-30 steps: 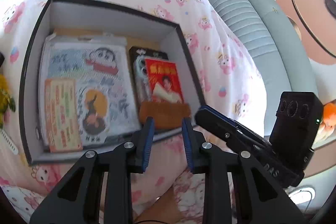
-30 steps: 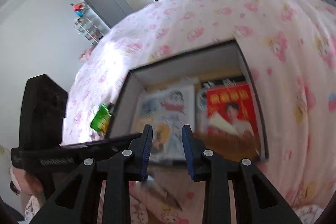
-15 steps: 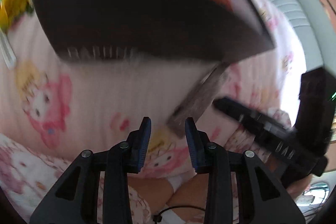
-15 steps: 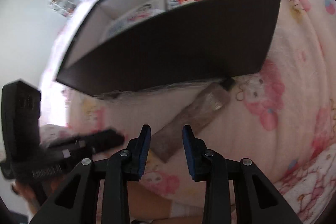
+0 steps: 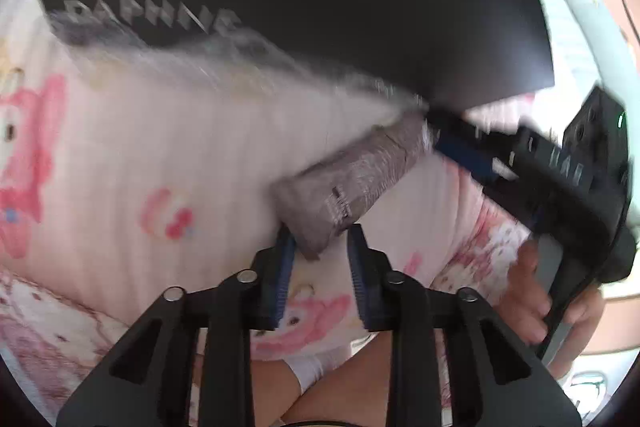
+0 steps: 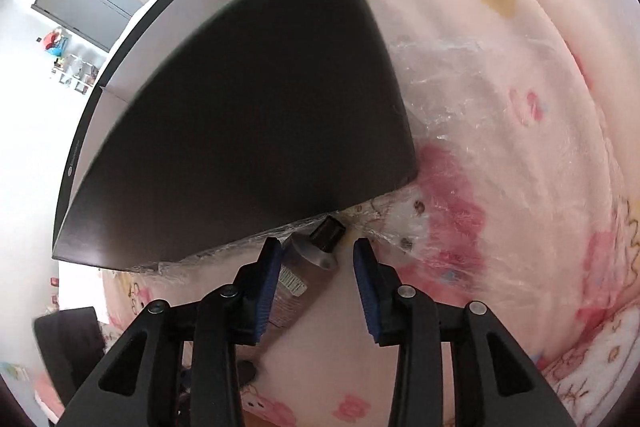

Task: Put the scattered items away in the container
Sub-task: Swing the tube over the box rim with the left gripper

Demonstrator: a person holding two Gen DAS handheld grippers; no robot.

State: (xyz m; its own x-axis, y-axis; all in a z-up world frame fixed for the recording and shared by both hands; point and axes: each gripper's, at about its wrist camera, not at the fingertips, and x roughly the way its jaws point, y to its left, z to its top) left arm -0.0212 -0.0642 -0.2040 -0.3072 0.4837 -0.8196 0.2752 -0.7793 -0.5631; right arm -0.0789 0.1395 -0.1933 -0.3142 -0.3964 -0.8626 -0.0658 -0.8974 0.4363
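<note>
A grey tube (image 5: pixel 352 179) with a black cap (image 6: pixel 328 229) lies on the pink cartoon blanket, right against the front wall of the black box (image 5: pixel 320 7). My left gripper (image 5: pixel 320 239) is shut on the tube's flat bottom end, both blue pads touching it. My right gripper (image 6: pixel 317 245) is at the cap end. Its jaws are opening, and the cap and tube shoulder (image 6: pixel 316 259) sit between the fingertips without the pads pressing. The left wrist view shows the right gripper (image 5: pixel 444 139) coming in from the right. The box's inside (image 6: pixel 248 127) is hidden from this low angle.
Crinkled clear film (image 6: pixel 440 87) lies on the blanket (image 5: pixel 160 155) beside and under the box. A hand (image 5: pixel 532 299) holds the right gripper, and a bare leg (image 5: pixel 340 387) is just below. A grey padded headboard (image 5: pixel 560 7) stands at the right, a grey cabinet (image 6: pixel 80 3) far off.
Both grippers dropped from above the open box to blanket level in front of it. The left jaws widened and then shut on the tube's end. The right jaws spread wider.
</note>
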